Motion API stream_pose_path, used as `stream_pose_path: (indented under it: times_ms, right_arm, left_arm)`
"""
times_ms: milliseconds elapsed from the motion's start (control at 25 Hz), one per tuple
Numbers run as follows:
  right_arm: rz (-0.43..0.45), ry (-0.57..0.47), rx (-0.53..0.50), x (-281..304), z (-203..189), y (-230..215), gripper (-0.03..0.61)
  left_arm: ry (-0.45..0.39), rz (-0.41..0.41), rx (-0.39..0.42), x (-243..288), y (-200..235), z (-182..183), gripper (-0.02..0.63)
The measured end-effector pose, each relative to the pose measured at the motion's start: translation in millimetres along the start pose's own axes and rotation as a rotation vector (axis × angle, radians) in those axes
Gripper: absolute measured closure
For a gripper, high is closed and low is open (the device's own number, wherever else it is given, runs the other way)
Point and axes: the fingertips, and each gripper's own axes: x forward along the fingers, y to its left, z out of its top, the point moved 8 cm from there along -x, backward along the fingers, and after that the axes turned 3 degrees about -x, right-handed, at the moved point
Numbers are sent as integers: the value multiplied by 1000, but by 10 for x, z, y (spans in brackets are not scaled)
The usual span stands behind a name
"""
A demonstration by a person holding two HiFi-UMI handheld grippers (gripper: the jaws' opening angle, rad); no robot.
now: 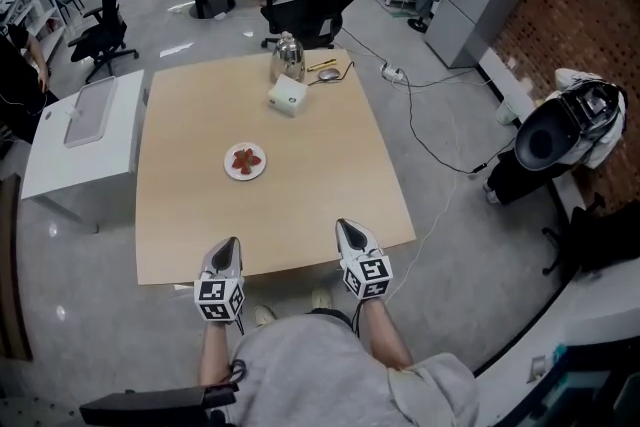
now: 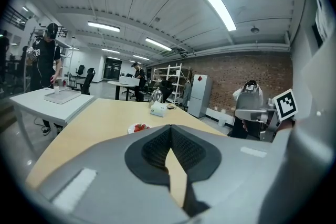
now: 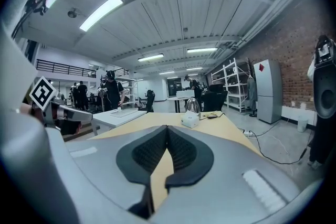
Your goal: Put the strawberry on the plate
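Strawberry (image 1: 246,158) lies on the white plate (image 1: 229,171) near the middle of the table (image 1: 310,200); the placement looks complete. Left gripper (image 1: 231,245) and right gripper (image 1: 346,227) hover side by side at the near table edge, well apart from the plate. Each has its jaws pressed together with nothing between them, presumably because no grasp is needed now.
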Motion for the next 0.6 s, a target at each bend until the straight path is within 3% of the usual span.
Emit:
stream_pose_path:
  times_ms: [600]
  right_arm:
    - [70, 22, -10, 193, -22, -358, 571]
  left_arm:
    - [-3, 66, -11, 223, -174, 30, 594]
